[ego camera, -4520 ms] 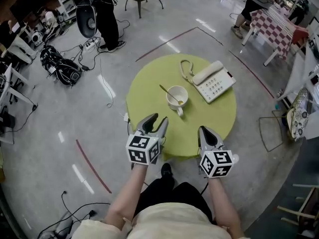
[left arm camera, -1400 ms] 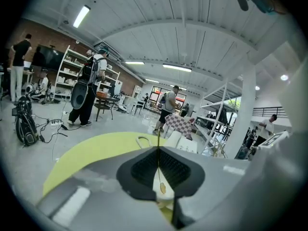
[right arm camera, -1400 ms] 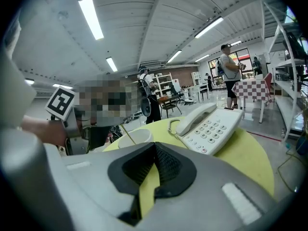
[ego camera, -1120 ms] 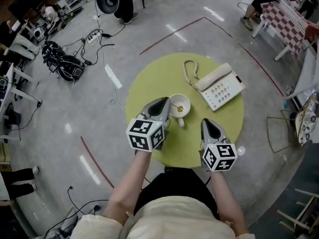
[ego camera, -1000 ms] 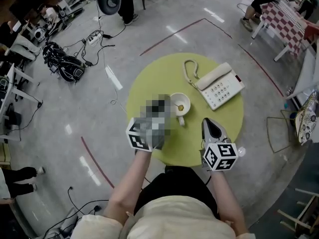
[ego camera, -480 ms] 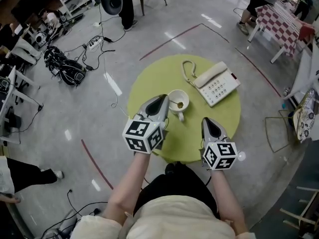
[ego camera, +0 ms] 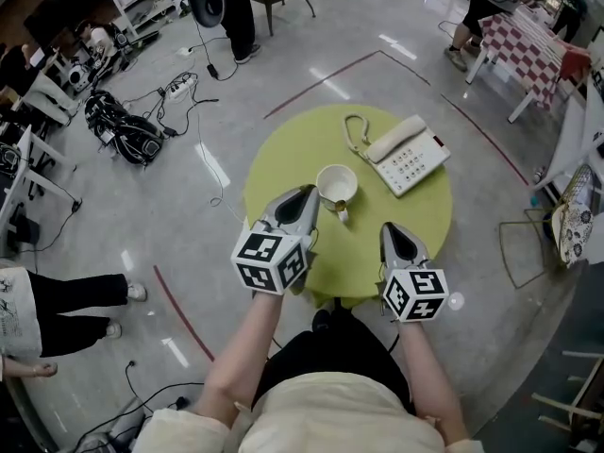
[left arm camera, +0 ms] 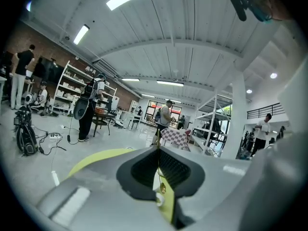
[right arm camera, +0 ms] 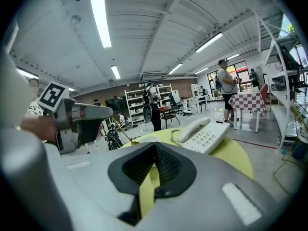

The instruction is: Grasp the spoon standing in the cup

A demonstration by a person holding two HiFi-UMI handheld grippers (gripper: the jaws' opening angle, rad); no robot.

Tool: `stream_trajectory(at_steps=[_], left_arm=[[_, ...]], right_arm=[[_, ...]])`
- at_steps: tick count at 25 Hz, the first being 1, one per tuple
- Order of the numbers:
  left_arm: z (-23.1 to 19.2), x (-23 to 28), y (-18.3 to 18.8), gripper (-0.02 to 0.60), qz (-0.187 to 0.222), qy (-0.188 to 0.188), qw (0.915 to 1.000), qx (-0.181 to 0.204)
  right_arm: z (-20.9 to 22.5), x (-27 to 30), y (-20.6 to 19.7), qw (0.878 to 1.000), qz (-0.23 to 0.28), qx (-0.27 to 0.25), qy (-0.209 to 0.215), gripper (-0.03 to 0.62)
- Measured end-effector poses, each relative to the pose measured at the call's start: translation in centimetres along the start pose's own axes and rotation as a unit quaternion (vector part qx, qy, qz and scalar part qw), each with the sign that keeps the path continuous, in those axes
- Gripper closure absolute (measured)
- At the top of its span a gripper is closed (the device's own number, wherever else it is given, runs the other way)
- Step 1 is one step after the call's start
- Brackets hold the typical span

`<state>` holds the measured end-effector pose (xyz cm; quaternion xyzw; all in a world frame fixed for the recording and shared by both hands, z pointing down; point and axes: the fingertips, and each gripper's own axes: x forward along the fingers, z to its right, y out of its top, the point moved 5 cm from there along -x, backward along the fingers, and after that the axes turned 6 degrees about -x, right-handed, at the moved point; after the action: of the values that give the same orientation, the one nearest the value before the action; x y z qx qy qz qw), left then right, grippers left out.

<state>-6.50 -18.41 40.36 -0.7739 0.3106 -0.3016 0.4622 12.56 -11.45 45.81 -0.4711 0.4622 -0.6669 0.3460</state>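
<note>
Clearly the left tool is clenched on the thin gold spoon. The spoon's long axis slants bowl-down from the tool's tips, just beside the white cup on the green counter. The right tool, closed on nothing, sits farther off. No writing is legible, and the telephone keys are too small to read.

The table under the cup has a matt yellow-green top. The cup looks like glossy white ceramic. The spoon is thin golden metal. Beyond the cup, the telephone is smooth white plastic. The grey floor gleams, polished.
</note>
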Motion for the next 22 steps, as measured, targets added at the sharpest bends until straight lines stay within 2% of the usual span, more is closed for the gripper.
stream_trajectory(at_steps=[22], left_arm=[[0.5, -4.5, -4.0, 0.577, -0.029, 0.012, 0.9993, -0.017]], right_arm=[[-3.0, -3.5, -1.2, 1.000, -0.001, -0.010, 0.011, 0.592]])
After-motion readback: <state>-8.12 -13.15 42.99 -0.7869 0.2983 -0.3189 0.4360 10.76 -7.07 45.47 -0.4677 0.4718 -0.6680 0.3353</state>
